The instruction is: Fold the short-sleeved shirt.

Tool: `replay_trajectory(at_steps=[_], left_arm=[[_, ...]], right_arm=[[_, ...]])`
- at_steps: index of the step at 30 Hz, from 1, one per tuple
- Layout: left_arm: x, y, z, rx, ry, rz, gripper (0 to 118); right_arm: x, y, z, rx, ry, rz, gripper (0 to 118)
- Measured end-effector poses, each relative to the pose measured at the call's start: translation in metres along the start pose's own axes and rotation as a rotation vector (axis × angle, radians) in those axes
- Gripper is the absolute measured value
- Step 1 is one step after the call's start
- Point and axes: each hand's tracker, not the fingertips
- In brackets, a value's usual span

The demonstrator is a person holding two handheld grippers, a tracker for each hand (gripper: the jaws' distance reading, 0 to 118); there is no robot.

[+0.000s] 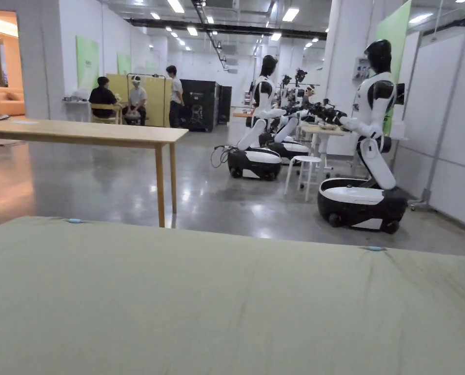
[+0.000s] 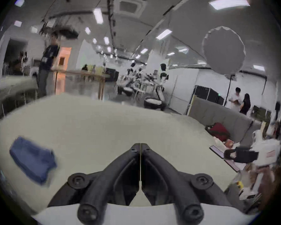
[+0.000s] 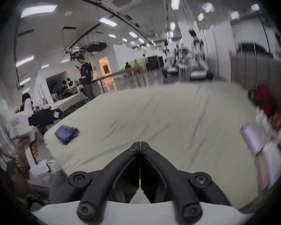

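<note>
Two grippers hang above the pale green cloth-covered desk (image 1: pixel 226 302), both with jaws pressed together on nothing. The blue shirt (image 2: pixel 33 160), a small bundle that looks already folded, lies at lower left of the left gripper view, left of the left gripper (image 2: pixel 140 145), its long axis slanting toward lower right. In the right gripper view it sits at middle left, near the desk's left edge (image 3: pixel 66 133), farther from the right gripper (image 3: pixel 140 143). The left gripper is nearer; bare cloth lies between.
</note>
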Motion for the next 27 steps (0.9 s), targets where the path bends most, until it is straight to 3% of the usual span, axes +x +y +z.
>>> replay_trajectory(at_steps=[3, 6, 11, 14, 16, 19, 21, 27], left_arm=[[0.042, 0.053, -0.035, 0.106, 0.003, -0.092, 0], [0.068, 0.097, -0.084, 0.169, 0.018, -0.146, 0], [0.094, 0.132, -0.168, 0.252, 0.125, -0.316, 0], [0.1, 0.133, -0.212, 0.261, 0.14, -0.422, 0], [0.102, 0.137, -0.235, 0.241, 0.164, -0.473, 0], [0.099, 0.144, -0.253, 0.213, 0.18, -0.442, 0], [0.092, 0.147, -0.259, 0.185, 0.212, -0.373, 0], [0.076, 0.147, -0.264, 0.171, 0.215, -0.244, 0]], right_arm=[[0.005, 0.062, -0.016, 0.174, -0.126, 0.075, 0], [0.013, 0.115, -0.045, 0.33, -0.138, 0.085, 0], [0.019, 0.176, -0.117, 0.438, -0.237, 0.15, 0], [0.025, 0.2, -0.157, 0.434, -0.248, 0.14, 0], [0.028, 0.21, -0.178, 0.424, -0.319, 0.178, 0], [0.031, 0.216, -0.2, 0.407, -0.344, 0.197, 0], [0.038, 0.213, -0.207, 0.405, -0.315, 0.116, 0], [0.043, 0.201, -0.219, 0.341, -0.36, 0.141, 0]])
